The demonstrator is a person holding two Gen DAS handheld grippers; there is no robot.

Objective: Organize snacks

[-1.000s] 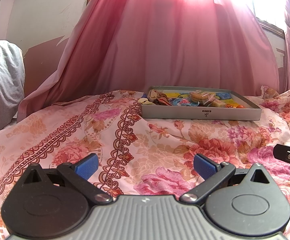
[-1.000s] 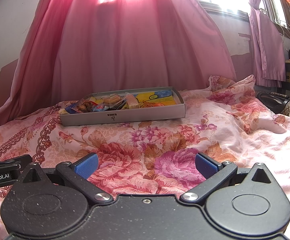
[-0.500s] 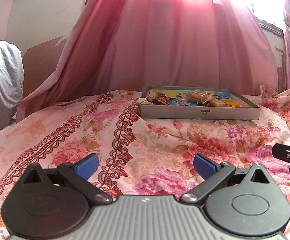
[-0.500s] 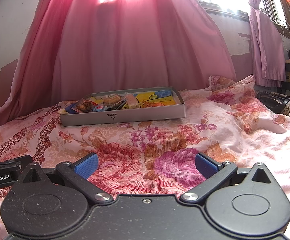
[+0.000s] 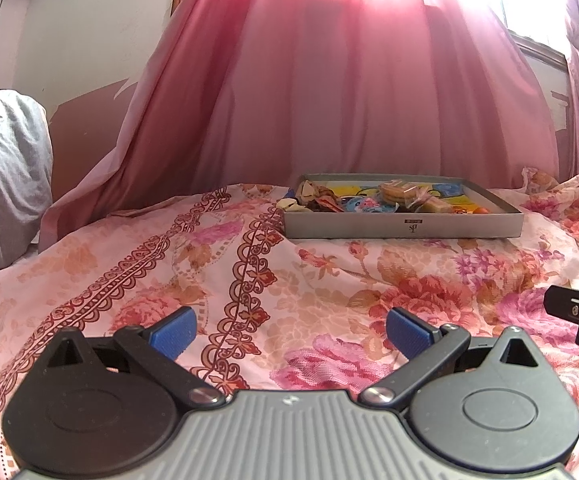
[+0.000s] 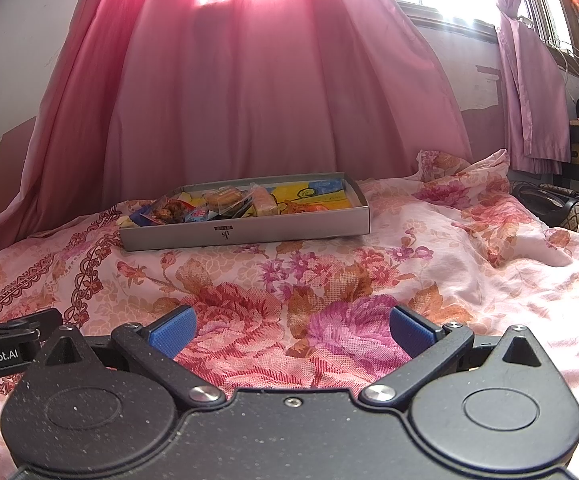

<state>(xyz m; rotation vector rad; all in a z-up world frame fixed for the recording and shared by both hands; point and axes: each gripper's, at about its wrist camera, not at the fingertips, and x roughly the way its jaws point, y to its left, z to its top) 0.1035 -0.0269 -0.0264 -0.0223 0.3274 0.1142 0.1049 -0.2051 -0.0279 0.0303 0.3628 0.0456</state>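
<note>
Barely any change vs a sec ago, so no progress to read: snacks (image 6: 225,204) sit piled in the grey tray (image 6: 245,232) far up the bed (image 6: 329,272), L hand-held gripper (image 5: 291,330) and R hand-held gripper (image 6: 291,330) both spread wide, empty, hovering low, well short of it.

The left gripper (image 5: 289,330) has a ribbed grey body, two round black discs with triangular cut-outs, black linkage arms on silver screws, and blue ridged pads (image 5: 173,334); the right gripper (image 6: 291,330) has the same shape, but its body is speckled black with a small central screw; a white "enRobot.AI" marking shows on the left gripper's side in the right view.
</note>
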